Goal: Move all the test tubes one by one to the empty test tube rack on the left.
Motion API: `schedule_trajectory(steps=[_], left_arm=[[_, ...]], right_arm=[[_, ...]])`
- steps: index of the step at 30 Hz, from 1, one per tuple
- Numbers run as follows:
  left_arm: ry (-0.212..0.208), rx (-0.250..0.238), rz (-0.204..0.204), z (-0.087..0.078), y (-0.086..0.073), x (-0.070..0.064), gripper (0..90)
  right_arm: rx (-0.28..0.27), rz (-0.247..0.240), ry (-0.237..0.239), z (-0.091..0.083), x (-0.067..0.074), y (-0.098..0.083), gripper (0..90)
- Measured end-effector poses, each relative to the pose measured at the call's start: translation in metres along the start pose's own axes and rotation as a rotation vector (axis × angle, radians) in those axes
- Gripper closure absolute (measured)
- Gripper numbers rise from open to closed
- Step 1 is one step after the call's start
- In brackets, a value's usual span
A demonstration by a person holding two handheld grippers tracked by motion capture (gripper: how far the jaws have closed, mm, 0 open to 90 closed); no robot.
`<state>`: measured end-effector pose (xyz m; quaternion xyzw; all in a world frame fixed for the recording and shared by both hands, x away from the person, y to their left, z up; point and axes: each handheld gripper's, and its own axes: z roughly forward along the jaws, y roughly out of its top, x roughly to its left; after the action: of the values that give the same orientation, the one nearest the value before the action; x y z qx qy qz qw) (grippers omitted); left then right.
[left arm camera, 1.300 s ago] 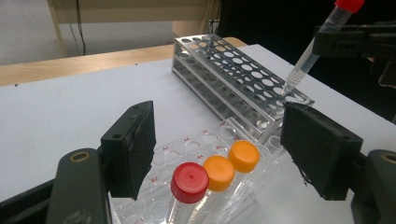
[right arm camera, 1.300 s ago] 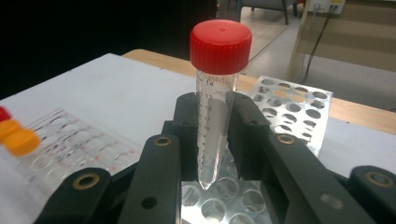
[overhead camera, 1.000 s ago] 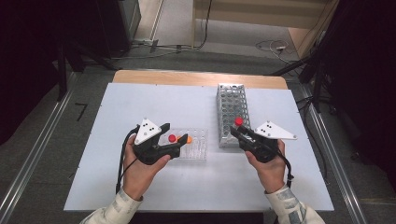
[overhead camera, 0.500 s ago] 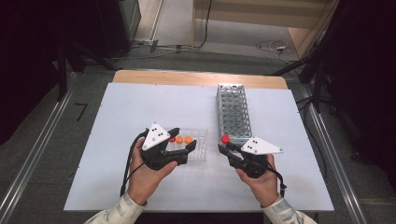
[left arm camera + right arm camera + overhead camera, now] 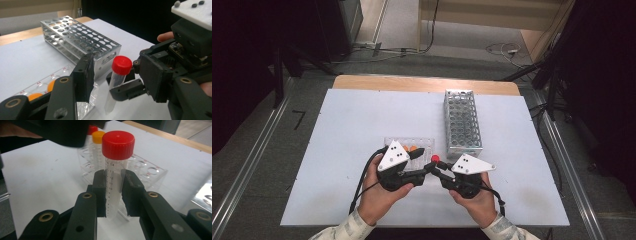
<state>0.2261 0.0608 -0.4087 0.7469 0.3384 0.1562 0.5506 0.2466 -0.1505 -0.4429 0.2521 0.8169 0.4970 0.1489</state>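
Observation:
A clear graduated tube with a red cap (image 5: 113, 195) stands upright in my right gripper (image 5: 115, 185), which is shut on its body below the cap. From above, the red cap (image 5: 434, 158) shows where the two grippers meet at the table's front middle. My left gripper (image 5: 120, 75) comes in from the left with one jaw on each side of the tube (image 5: 117, 80). Its jaws have just been closing, but a gap remains on both sides. The right gripper (image 5: 125, 91) grips the tube lower down.
A metal tube rack (image 5: 461, 122) stands empty at the back right of the white table (image 5: 352, 125). A clear plastic rack (image 5: 424, 144) with orange-capped tubes (image 5: 412, 148) sits just behind my left gripper (image 5: 428, 169). The person's hands come in from the front edge.
Both hands have drawn together and toward the table's front. The left gripper's jaws have narrowed around the tube. The right gripper keeps its hold.

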Motion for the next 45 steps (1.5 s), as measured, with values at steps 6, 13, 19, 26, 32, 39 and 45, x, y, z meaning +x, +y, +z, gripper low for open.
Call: schedule_trajectory(steps=[6,13,19,26,32,39,45], left_arm=[[0.002,0.014,0.028,0.004,-0.004,-0.003,57.5],[0.023,0.02,0.031,0.005,-0.006,-0.002,69.0],[0.029,0.019,0.033,0.003,-0.005,-0.001,70.9],[0.039,0.01,0.014,-0.008,0.0,0.005,71.0],[0.056,0.01,0.001,-0.015,0.003,0.01,70.9],[0.08,0.019,-0.02,-0.023,0.005,0.017,70.9],[0.097,0.006,-0.027,-0.033,0.009,0.022,70.9]], right_arm=[[-0.003,-0.003,0.024,0.006,0.006,0.003,71.0],[-0.005,-0.008,0.036,0.007,0.009,0.004,71.1],[-0.013,-0.01,0.045,0.007,0.009,0.004,59.0],[-0.056,0.004,0.054,-0.001,0.011,0.003,21.8],[-0.057,0.033,0.028,-0.007,0.003,0.0,11.7],[-0.045,0.055,0.011,-0.011,-0.005,-0.003,10.3],[-0.04,0.079,-0.009,-0.014,-0.014,-0.008,10.9]])
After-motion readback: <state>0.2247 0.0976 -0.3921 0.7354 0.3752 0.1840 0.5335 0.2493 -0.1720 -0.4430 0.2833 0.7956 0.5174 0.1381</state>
